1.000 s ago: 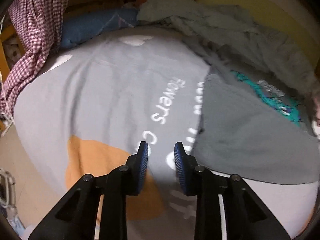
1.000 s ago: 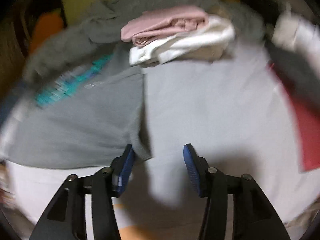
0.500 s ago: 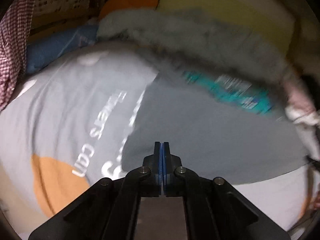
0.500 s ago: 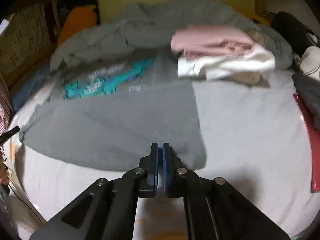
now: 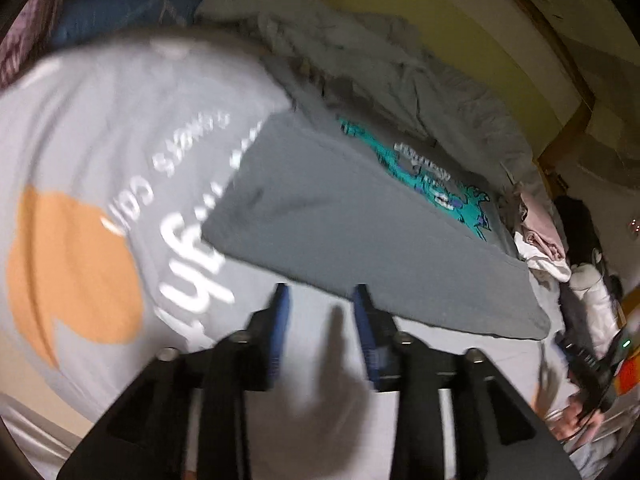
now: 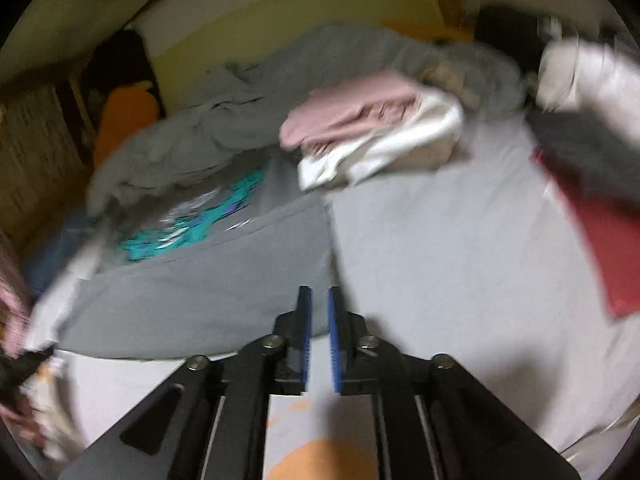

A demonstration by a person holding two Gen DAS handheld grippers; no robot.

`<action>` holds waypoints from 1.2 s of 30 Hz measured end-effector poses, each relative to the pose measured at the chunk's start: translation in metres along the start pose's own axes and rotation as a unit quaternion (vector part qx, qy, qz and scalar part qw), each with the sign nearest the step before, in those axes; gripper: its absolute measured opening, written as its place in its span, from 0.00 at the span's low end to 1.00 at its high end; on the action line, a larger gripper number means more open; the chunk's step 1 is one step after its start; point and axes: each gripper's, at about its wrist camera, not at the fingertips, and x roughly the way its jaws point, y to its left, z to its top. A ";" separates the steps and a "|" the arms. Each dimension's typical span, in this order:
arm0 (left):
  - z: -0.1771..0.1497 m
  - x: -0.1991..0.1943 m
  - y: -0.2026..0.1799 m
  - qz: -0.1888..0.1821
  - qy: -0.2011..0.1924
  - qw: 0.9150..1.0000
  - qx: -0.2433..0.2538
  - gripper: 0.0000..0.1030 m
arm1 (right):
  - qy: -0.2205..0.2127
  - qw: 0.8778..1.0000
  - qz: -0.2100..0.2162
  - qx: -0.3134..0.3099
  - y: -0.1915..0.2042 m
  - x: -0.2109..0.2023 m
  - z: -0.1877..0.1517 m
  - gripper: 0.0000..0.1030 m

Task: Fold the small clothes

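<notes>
while spread flat on the bed [image 6: 460, 248], grey t-shirt [image 5: 360, 232] with teal print lies just ahead of both grippers, near hem toward them. left gripper [image 5: 320, 300] opening, nothing between the jaws, tips just short of the hem over pale bedsheet [image 5: 312, 360]. right gripper [image 6: 318, 300] opening too, gap narrow, nothing pinched, tips at the shirt's near right corner. beyond the shirt, crumpled grey blanket [image 5: 380, 68]; to its right, folded pink and white clothes [image 6: 372, 136]. printed grey duvet [image 5: 120, 140] with orange patch at left; yellow wall [image 5: 460, 32] behind; red item [image 6: 600, 240] at far right.
</notes>
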 end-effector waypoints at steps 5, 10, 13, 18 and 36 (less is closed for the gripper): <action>0.012 0.011 0.009 -0.011 0.011 0.999 -0.045 0.31 | 0.050 0.997 0.013 0.050 -0.009 0.020 -0.009 0.40; 0.022 0.021 0.019 -0.028 0.005 0.996 -0.083 0.32 | 0.057 0.989 0.076 0.117 -0.026 0.041 -0.002 0.47; 0.025 0.024 0.017 -0.014 -0.006 0.997 -0.078 0.31 | 0.066 0.974 0.131 0.170 -0.043 0.057 0.001 0.41; 0.028 0.021 0.011 0.027 -0.026 0.997 -0.066 0.02 | 0.071 0.965 0.134 0.212 -0.056 0.070 -0.001 0.03; -0.038 -0.157 -0.004 -0.038 -0.134 0.990 -0.036 0.02 | -0.006 0.954 0.185 0.237 -0.051 -0.118 -0.074 0.02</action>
